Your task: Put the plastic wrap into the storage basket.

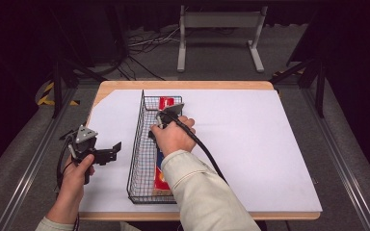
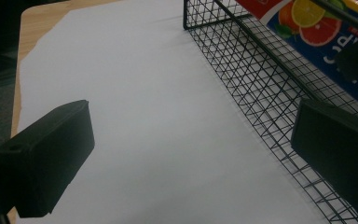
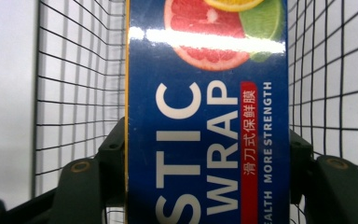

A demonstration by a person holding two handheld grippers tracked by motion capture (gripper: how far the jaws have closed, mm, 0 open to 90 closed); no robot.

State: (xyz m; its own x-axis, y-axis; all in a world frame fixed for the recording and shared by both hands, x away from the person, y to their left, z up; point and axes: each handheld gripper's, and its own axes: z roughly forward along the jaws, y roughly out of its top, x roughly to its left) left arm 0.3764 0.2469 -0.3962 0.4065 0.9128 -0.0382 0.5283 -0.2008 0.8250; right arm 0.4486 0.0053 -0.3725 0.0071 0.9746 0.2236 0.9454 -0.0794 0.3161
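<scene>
1. Because the right gripper (image 1: 155,129) sits down inside the wire basket (image 1: 136,144) with one jaw on each long side of the plastic wrap box (image 3: 207,140), the work in hand looks like moving that box, either setting it into the basket or lifting it out; the pictures do not settle which.
2. As the right gripper view shows it, the jaws stand pressed against both long edges of the box, so the tongs are pinching it across its width.
3. Done so far, judging by how things lie: the grip is made and the box lies lengthways in the basket, its red far end near the basket's far wall and its near end close to the near wall.
4. Left to do, by my reading: either let go and draw the hand clear, or raise the box over the rim; whether the box rests on the mesh floor or hangs just above it I cannot tell.
5. Off to the left, the left gripper (image 1: 107,153) is held over the white sheet (image 1: 250,144), just beside the basket's left wall, its jaws spread wide with nothing between them.
6. Apart from the box, nothing else can be made out in the basket, which stands on the white sheet left of the table's middle.
</scene>
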